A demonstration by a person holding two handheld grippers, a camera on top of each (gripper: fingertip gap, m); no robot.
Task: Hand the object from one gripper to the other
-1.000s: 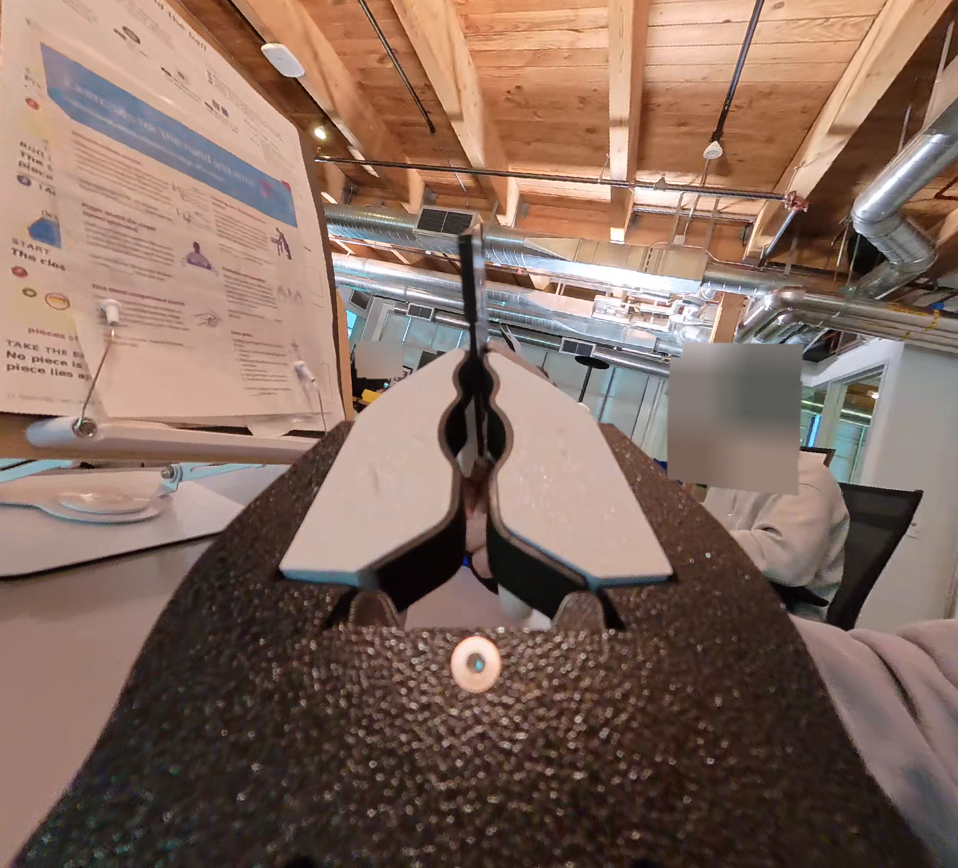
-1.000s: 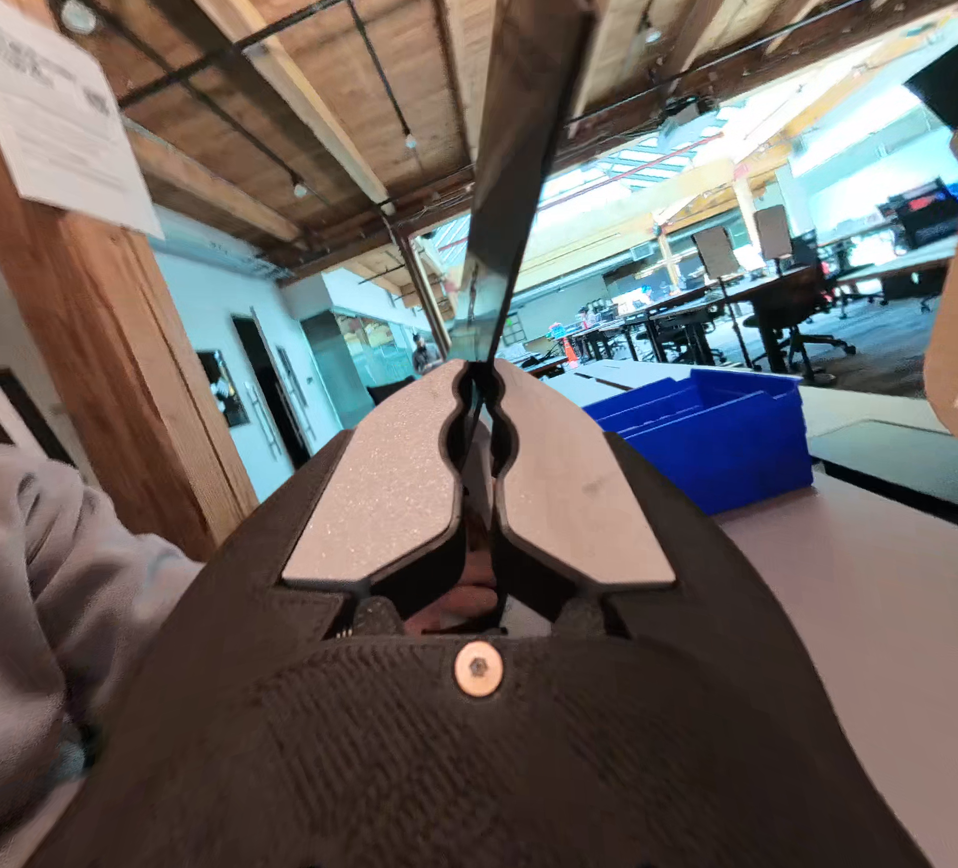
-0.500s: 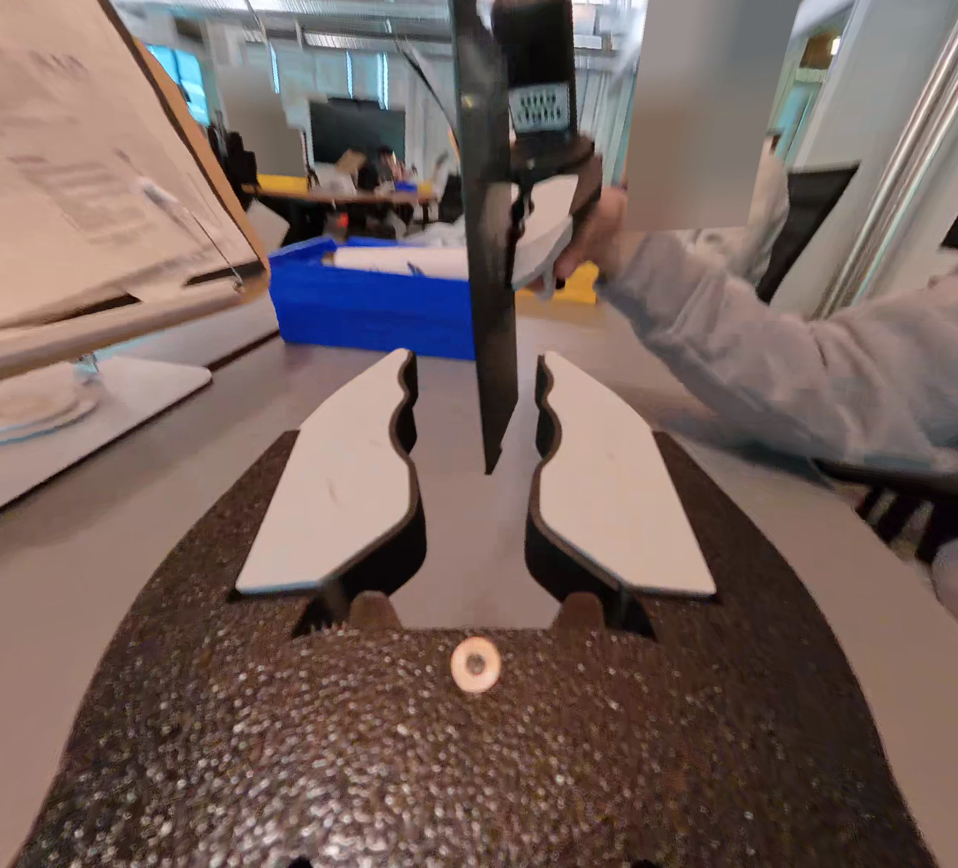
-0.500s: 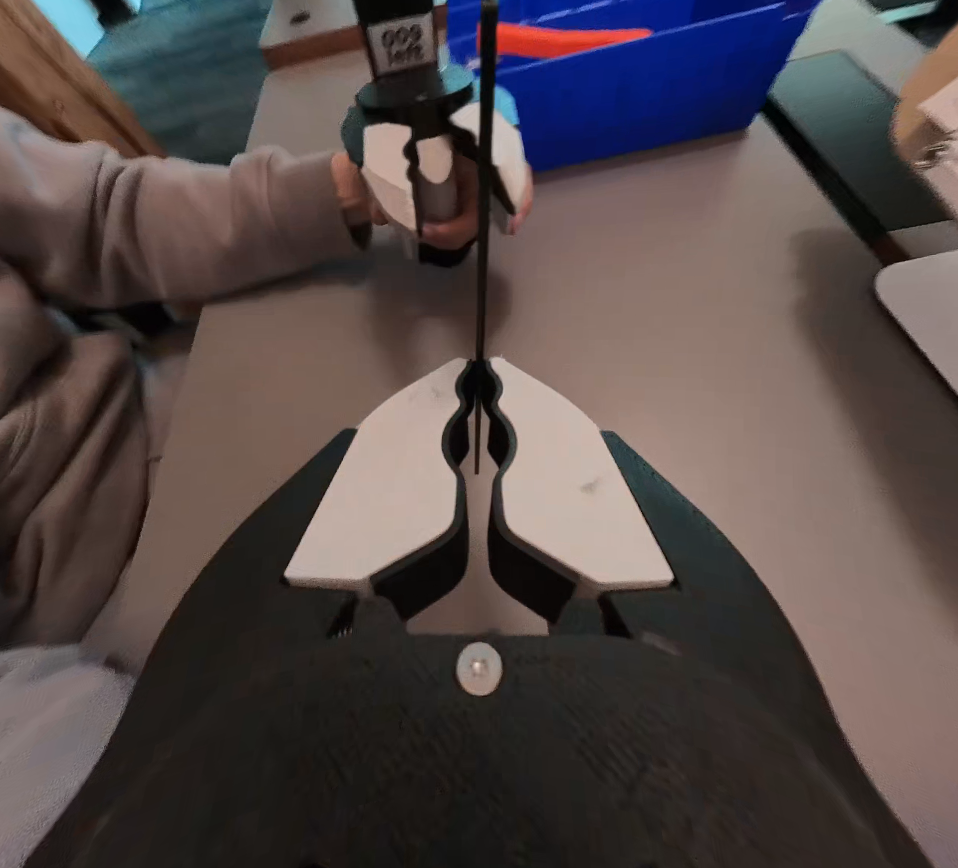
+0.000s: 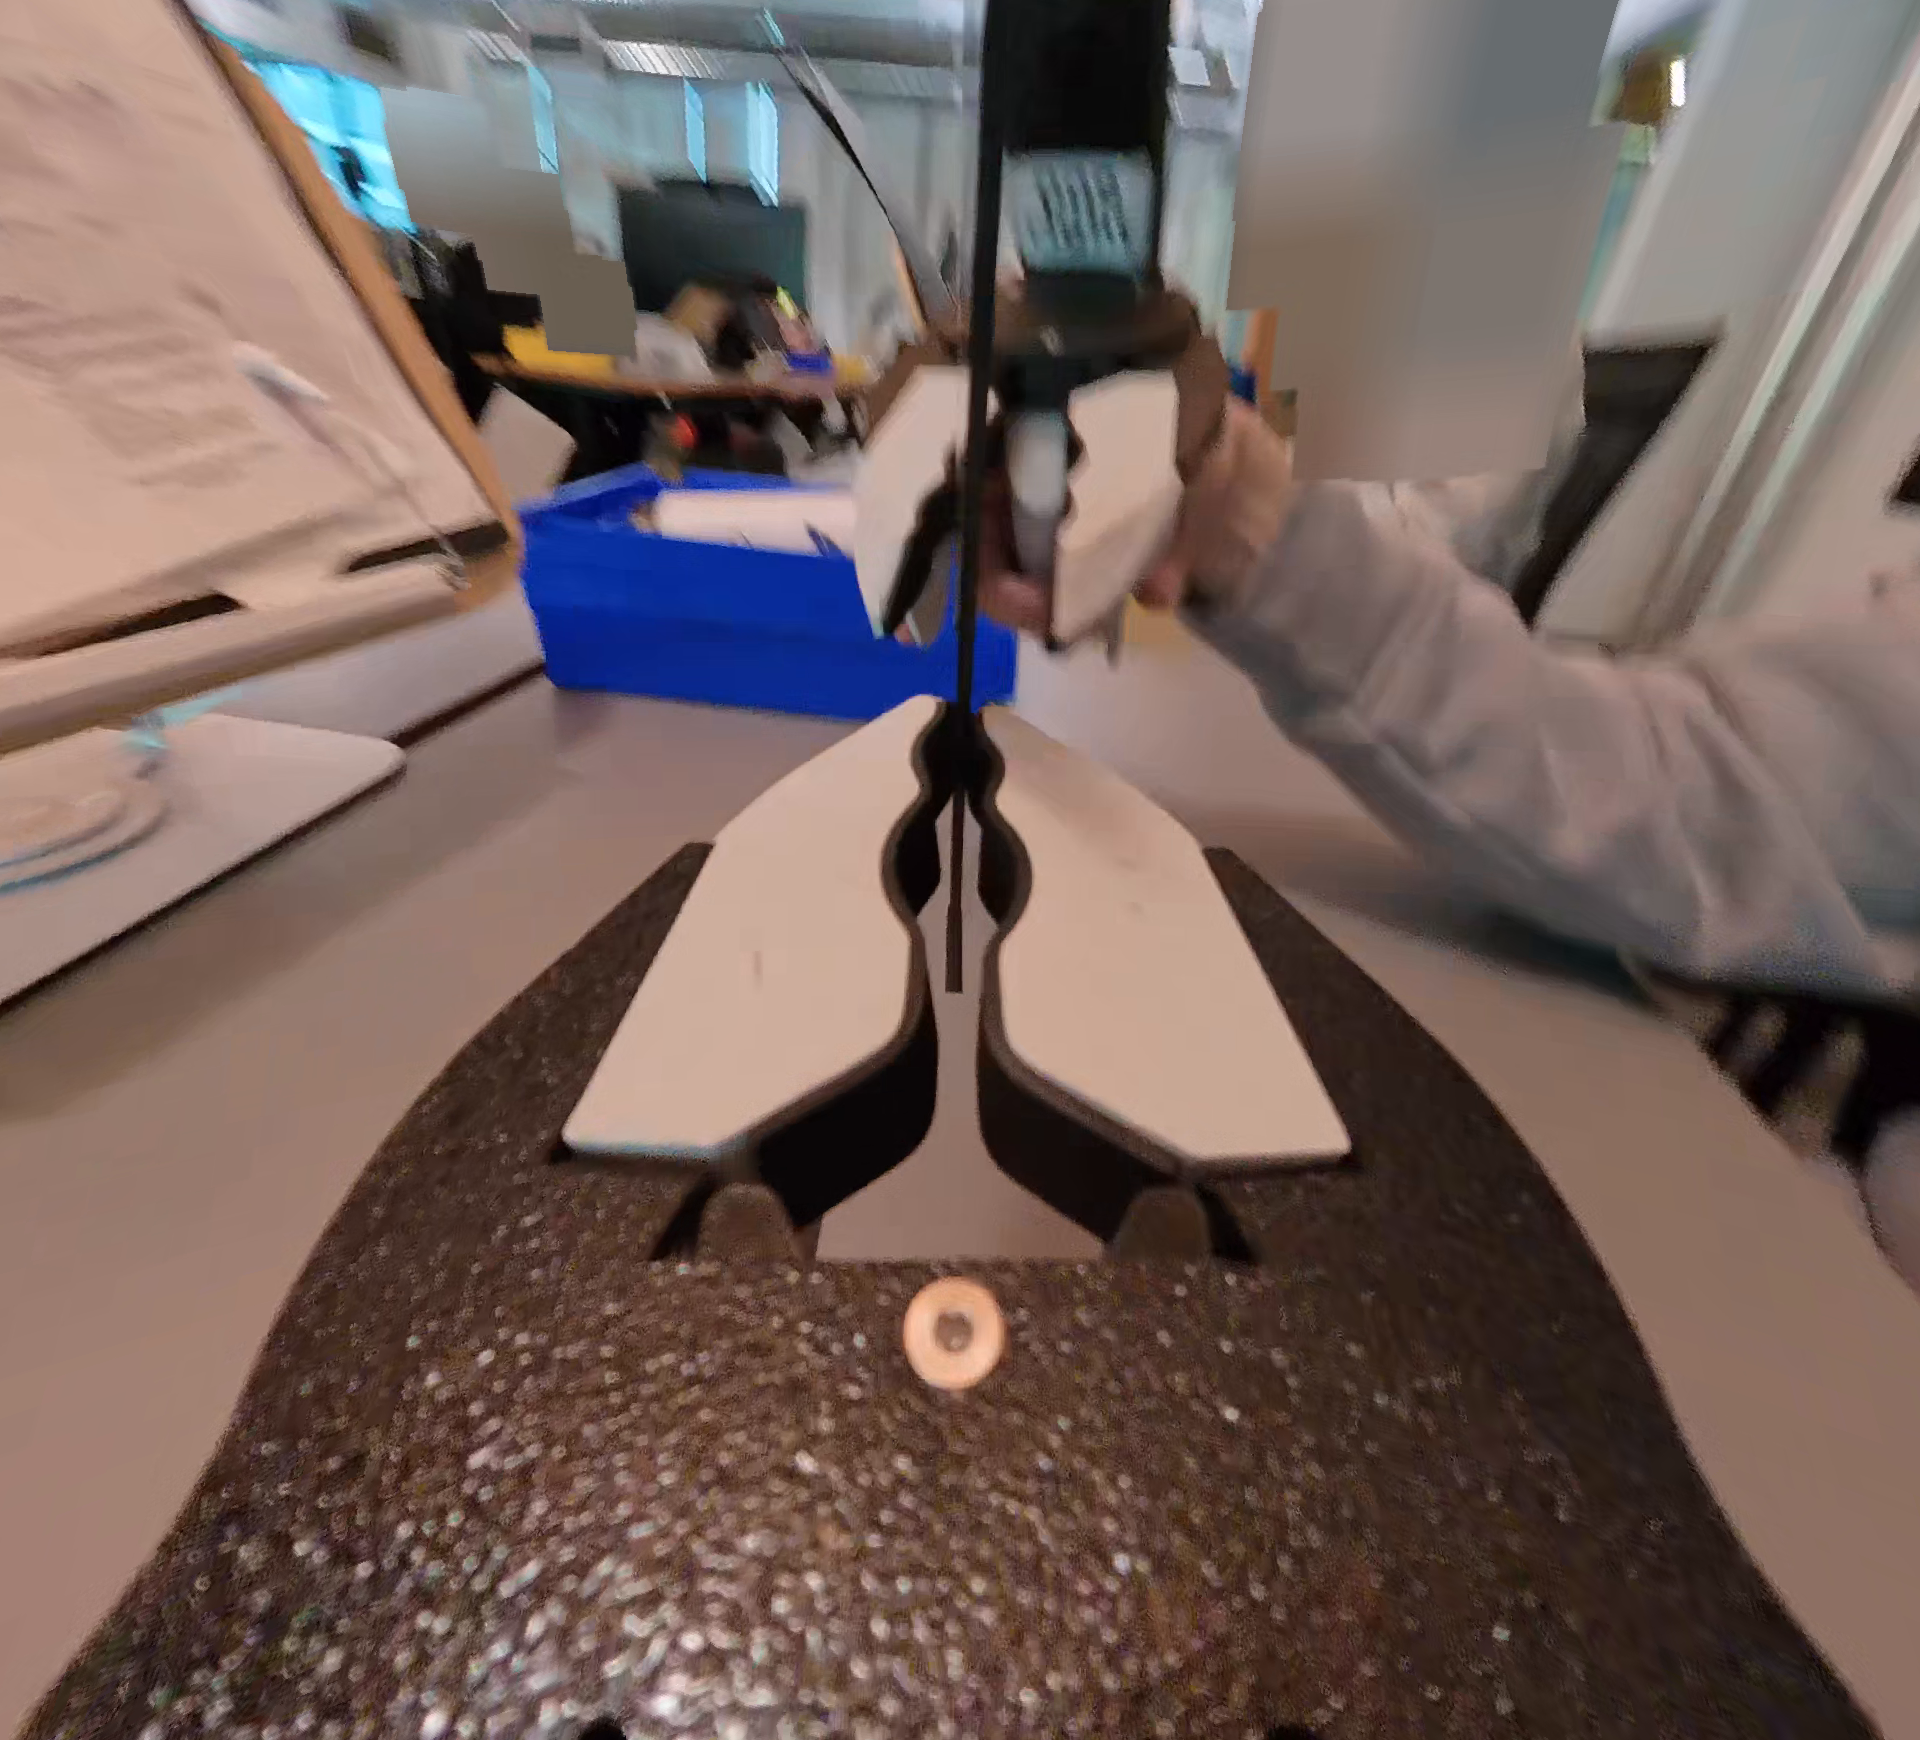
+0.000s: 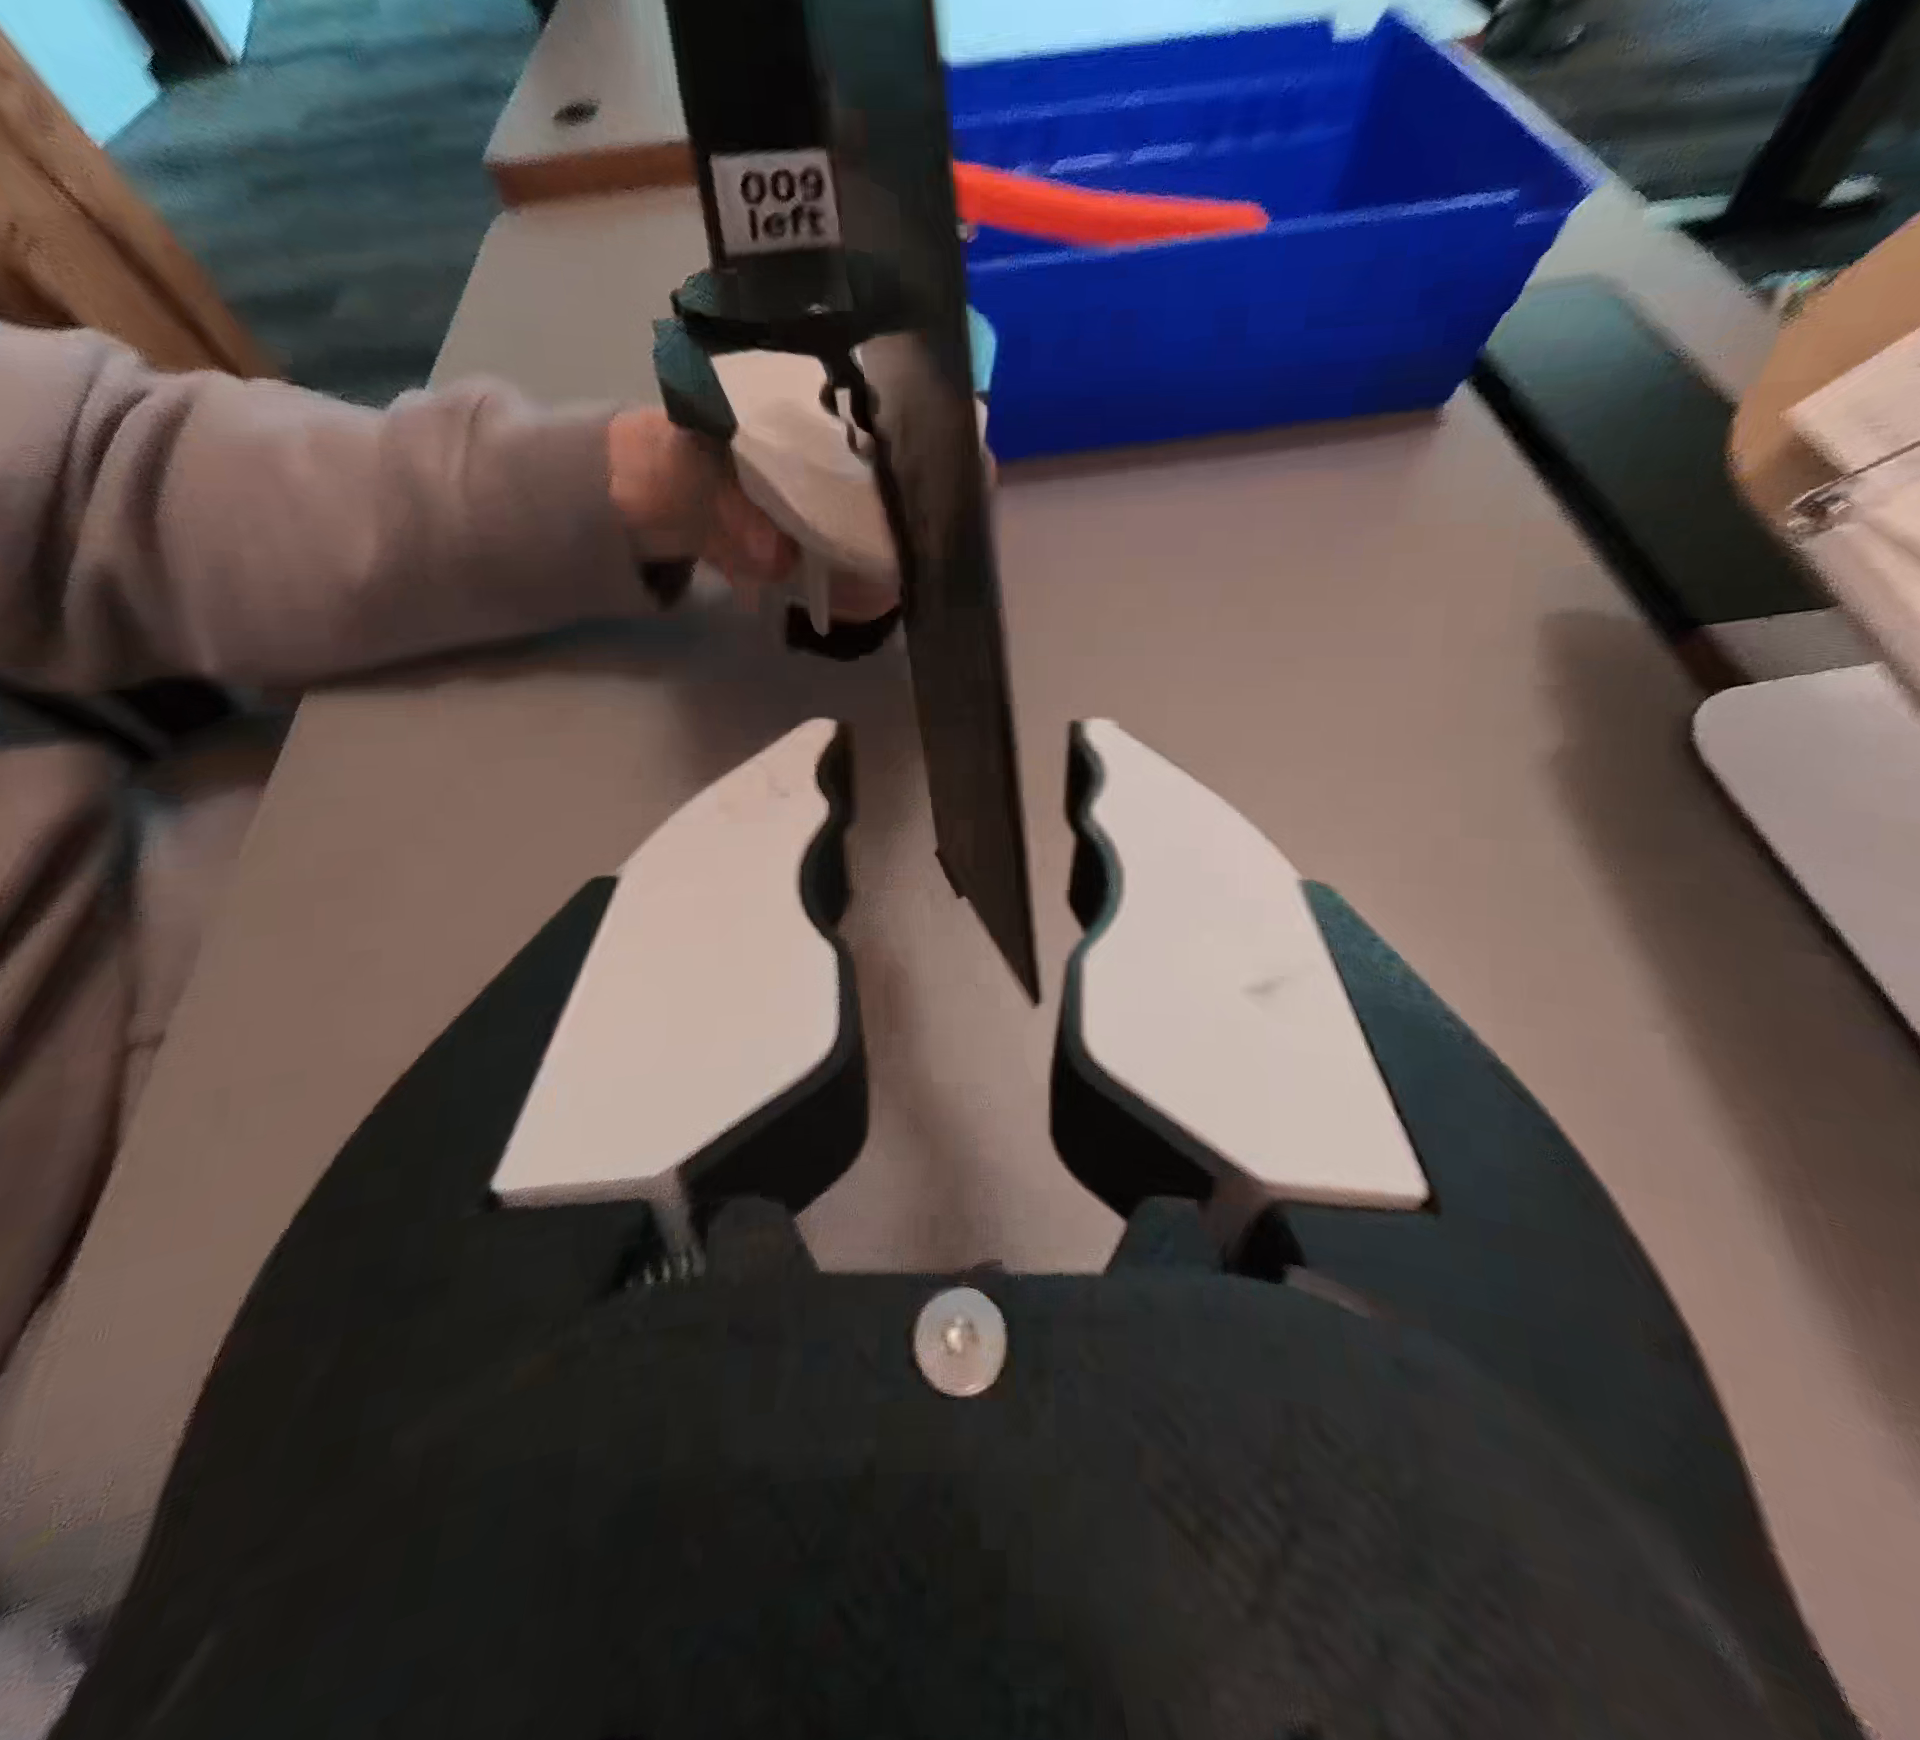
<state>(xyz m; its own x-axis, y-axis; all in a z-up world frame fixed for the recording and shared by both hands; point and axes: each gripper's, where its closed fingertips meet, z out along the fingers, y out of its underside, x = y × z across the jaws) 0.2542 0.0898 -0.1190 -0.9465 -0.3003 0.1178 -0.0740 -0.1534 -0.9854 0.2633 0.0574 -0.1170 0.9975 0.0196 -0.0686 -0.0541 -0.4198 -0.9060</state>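
Note:
The object is a thin flat black strip point(image 5: 977, 340), upright above the grey table point(image 5: 364, 942). My left gripper point(image 5: 956, 714) is shut on its lower end, seen edge-on. In the left wrist view, my right gripper point(image 5: 987, 620) is farther off, jaws apart on either side of the strip. In the right wrist view, the right gripper point(image 6: 956, 734) is open. The strip point(image 6: 935, 443) hangs between its fingers without touching them. The left gripper point(image 6: 894, 589) holds the strip at the far end there, one finger hidden behind it.
A blue bin point(image 6: 1247, 319) stands at the back of the table with an orange piece point(image 6: 1122, 210) inside; it also shows in the left wrist view point(image 5: 727, 630). A document stand point(image 5: 208, 340) is at the left. A black pad point(image 6: 1621, 443) lies at the right. The grippers' ends are close to 4 cm from one another.
One second ago both grippers were shut on the strip, pointing up. Half a second ago the left was open and the right shut. Now the left is shut and the right has opened.

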